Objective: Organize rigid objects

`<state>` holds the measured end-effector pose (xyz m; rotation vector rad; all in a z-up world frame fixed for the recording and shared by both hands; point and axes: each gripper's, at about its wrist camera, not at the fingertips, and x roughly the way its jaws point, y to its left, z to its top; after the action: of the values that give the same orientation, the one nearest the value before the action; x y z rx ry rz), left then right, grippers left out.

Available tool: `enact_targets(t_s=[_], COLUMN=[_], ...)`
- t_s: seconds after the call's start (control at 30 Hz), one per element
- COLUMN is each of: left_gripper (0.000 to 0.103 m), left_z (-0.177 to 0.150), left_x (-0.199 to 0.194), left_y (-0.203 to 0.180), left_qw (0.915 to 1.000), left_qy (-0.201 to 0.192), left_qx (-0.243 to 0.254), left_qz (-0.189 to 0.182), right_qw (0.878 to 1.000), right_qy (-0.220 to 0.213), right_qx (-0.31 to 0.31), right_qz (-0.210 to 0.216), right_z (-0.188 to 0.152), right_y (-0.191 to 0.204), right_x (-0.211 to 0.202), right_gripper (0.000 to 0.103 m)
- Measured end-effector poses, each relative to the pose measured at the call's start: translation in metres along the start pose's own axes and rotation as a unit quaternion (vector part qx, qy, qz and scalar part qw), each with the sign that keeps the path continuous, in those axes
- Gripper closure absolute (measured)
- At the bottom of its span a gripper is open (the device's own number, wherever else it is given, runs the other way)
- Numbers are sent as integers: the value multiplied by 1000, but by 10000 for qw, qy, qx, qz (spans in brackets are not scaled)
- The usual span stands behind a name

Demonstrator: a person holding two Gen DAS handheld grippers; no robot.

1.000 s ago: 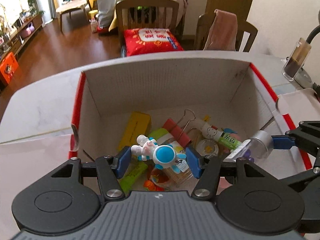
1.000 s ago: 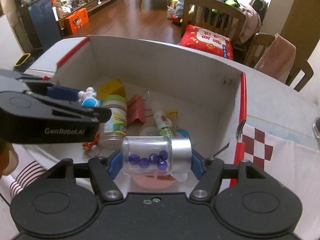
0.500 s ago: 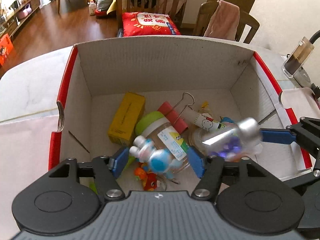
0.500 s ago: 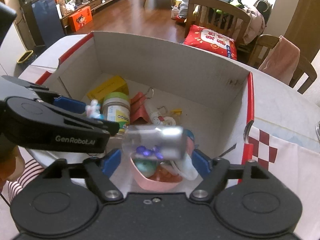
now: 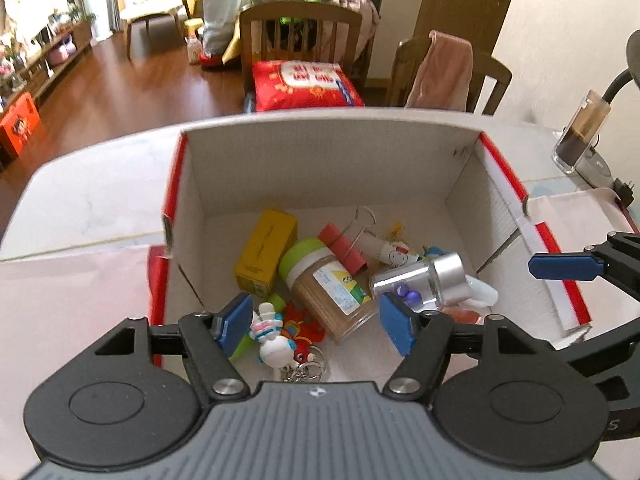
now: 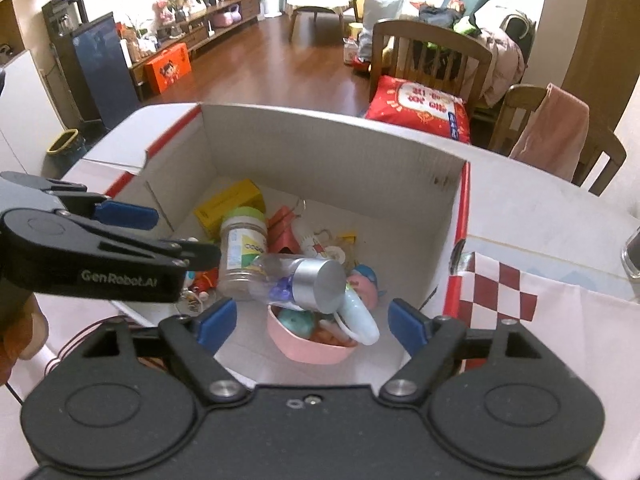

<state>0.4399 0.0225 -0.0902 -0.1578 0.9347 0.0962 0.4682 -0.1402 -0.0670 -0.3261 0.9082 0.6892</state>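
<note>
An open cardboard box (image 5: 320,160) with red edges holds several small objects. My left gripper (image 5: 316,320) is open and empty above the box's near side. The white astronaut figure (image 5: 272,338) lies on the box floor between its fingers. My right gripper (image 6: 312,320) is open and empty over the box's near right part. The clear jar with a silver cap and blue beads (image 6: 304,284) lies on its side in the box, also in the left wrist view (image 5: 424,284), resting on a pink bowl (image 6: 308,344).
In the box lie a yellow carton (image 5: 266,252), a green-lidded toothpick jar (image 5: 328,284), a red binder clip (image 5: 344,248) and a small white tube (image 5: 390,252). A glass (image 5: 580,136) stands on the table at the right. Chairs stand beyond the table.
Both grippers opened. The astronaut figure dropped from the left gripper and the bead jar dropped from the right gripper into the box. Both grippers have pulled back a little.
</note>
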Motion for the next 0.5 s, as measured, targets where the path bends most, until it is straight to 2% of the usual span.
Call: enact_targets(t_s=[0.3, 0.4, 0.5], left_gripper=[33, 22, 21], left_z=[-8, -12, -17], left_x=[-46, -58, -69], left_y=[-10, -11, -15], left_qw=[9982, 9975, 9966], left_qy=[-550, -686, -789], left_qx=[146, 89, 104], left_qz=[161, 173, 224], right_qw=[9984, 9968, 9950], right_qy=[-526, -719, -900], right_qx=[94, 172, 197], right_qz=[201, 293, 393], right_z=[-7, -10, -15], right_y=[-10, -15, -17], right_x=[-41, -55, -69], right_gripper=[10, 5, 2])
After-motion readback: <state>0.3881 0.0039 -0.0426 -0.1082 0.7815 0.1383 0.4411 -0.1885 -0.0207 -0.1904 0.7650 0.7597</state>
